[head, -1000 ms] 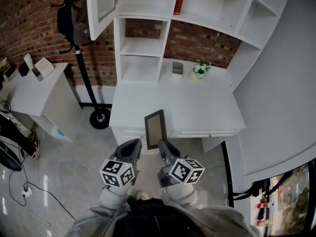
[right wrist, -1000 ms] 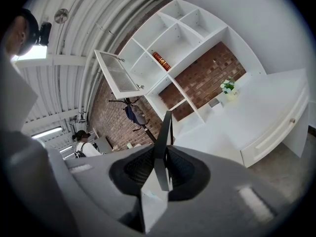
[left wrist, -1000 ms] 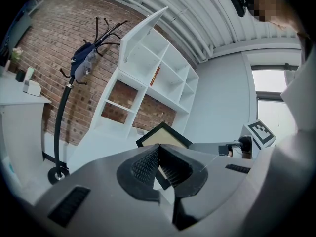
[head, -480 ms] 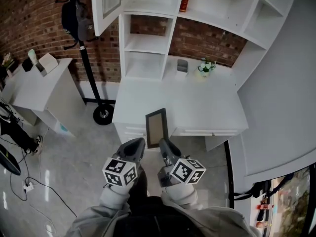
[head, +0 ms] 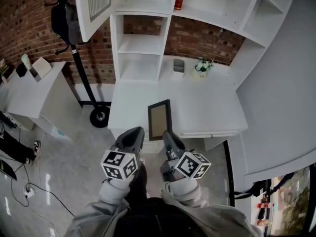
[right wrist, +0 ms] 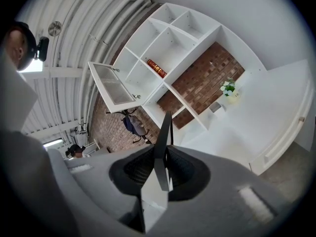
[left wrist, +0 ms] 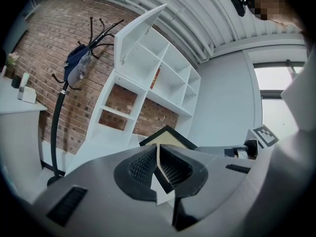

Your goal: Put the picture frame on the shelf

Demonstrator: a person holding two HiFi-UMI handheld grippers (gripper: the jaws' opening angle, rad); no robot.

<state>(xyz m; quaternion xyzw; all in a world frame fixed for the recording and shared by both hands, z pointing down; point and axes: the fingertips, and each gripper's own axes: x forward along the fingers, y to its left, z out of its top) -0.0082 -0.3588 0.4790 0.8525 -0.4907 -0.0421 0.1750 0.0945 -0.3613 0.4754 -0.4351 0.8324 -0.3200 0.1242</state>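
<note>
With my left tool (head: pixel 138 131) and right tool (head: pixel 166 134) each pinched narrow on its near edge so it won't twist, I hold the frame (head: pixel 160 119) mid-picture over the surface (head: pixel 212 107), below the shelf (head: pixel 139 43).

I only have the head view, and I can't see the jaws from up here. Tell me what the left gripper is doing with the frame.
Observer: In the left gripper view, the left gripper is shut on a corner of the picture frame, with the frame's dark border running down between the pads.
Operator: Now report the right one.
Observer: In the right gripper view, the right gripper is shut on the frame too. The frame shows edge-on there, a thin dark strip rising from between the pads.
</note>
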